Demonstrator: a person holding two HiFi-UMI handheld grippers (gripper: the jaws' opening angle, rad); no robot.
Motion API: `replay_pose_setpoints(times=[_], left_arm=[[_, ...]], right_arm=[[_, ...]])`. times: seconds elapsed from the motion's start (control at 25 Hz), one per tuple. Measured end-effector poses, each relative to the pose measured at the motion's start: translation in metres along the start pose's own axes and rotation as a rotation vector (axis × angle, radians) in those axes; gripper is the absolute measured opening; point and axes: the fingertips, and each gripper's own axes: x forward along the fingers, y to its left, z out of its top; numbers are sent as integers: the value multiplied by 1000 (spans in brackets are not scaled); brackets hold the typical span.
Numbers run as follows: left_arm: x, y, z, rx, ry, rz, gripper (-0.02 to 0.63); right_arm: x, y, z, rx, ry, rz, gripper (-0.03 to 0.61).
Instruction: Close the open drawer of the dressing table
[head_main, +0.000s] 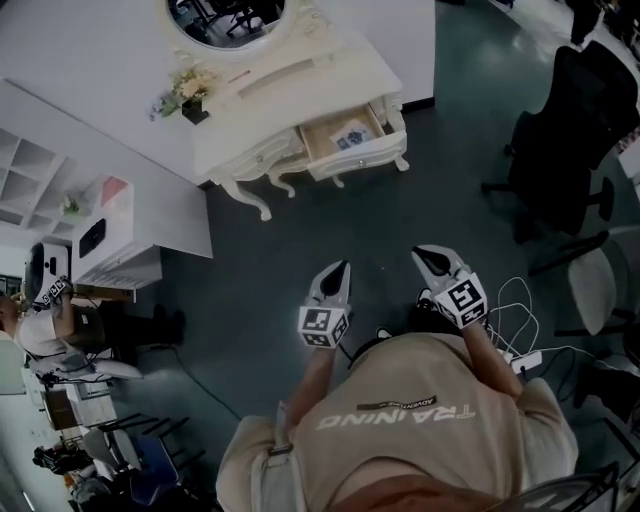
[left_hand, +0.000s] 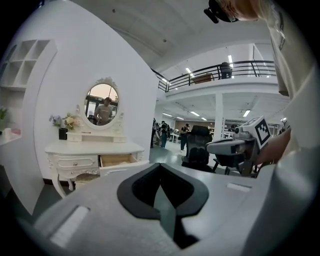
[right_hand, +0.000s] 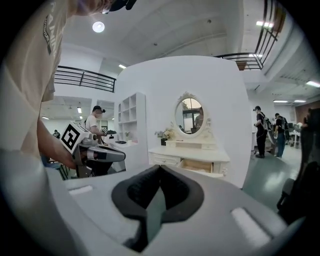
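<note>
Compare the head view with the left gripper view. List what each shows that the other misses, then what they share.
Head view only: the paper lying inside the drawer, and the white power strip.
Left gripper view only: the balcony railing overhead and the ceiling lights.
Both: the dressing table, its drawer pulled open, the flowers on top, and the left gripper and right gripper, both shut, empty and well short of the table.

I count one dressing table (head_main: 300, 100), one open drawer (head_main: 365, 155), one mirror (head_main: 225, 15), one flower pot (head_main: 194, 110), and two grippers: left gripper (head_main: 339, 270), right gripper (head_main: 429, 257).
</note>
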Motion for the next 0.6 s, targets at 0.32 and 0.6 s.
replay_pose_setpoints(times=[0.32, 0.6], left_arm=[[92, -1, 27, 22, 29, 64, 8], [159, -20, 15, -52, 61, 103, 8]], right_arm=[[35, -94, 7, -32, -5, 94, 5], [49, -144, -20, -4, 28, 183, 5]])
